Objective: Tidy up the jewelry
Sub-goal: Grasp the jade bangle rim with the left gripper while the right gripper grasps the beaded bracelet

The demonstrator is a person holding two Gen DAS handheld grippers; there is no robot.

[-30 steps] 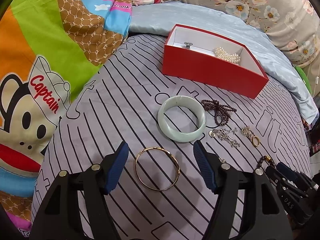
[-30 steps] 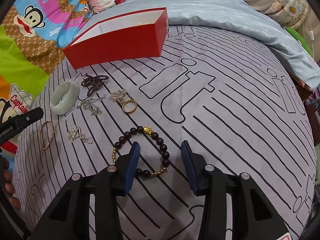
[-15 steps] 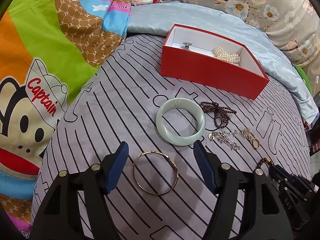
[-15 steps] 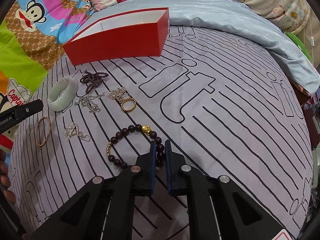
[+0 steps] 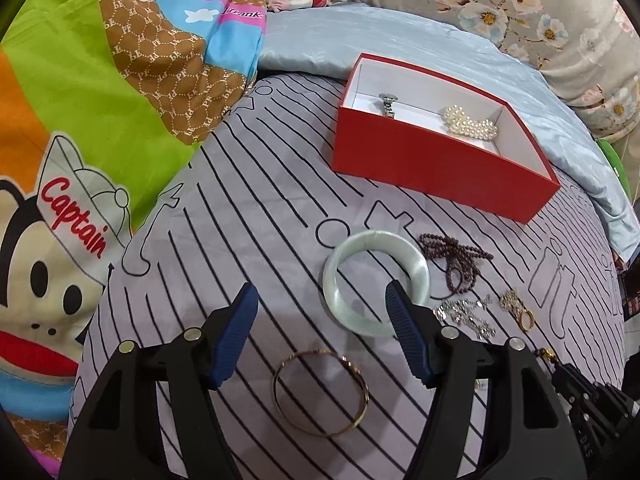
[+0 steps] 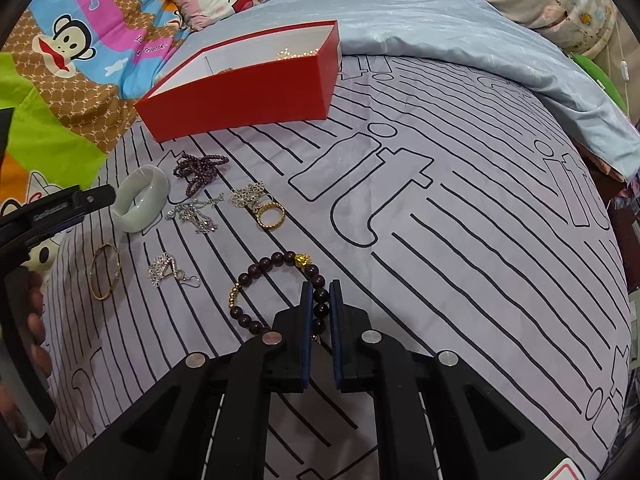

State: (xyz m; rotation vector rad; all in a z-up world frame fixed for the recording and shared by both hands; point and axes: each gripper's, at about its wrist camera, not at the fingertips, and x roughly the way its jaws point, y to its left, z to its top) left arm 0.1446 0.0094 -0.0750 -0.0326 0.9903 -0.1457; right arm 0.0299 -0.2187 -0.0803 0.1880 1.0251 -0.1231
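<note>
Two grippers over striped grey bedsheet [image 6: 460,208]. Right gripper [image 6: 321,304] fingers just closed, clamped on dark wooden bead bracelet [image 6: 256,276] with gold charm, bracelet lying on sheet. Left gripper [image 5: 320,336] fingers spread wide, grasping nothing; thin gold bangle [image 5: 320,392] on sheet between them, untouched. Pale jade bangle [image 5: 376,280] just beyond right-hand finger. Purple bead strand [image 5: 456,260], silver chains [image 5: 468,314], gold ring [image 5: 526,320] beside it. Red box [image 5: 436,168] farther back, holds pearl bracelet [image 5: 472,122], silver piece [image 5: 387,105].

Open hand-held gripper [image 5: 320,336] above gold bangle [image 5: 320,393]
</note>
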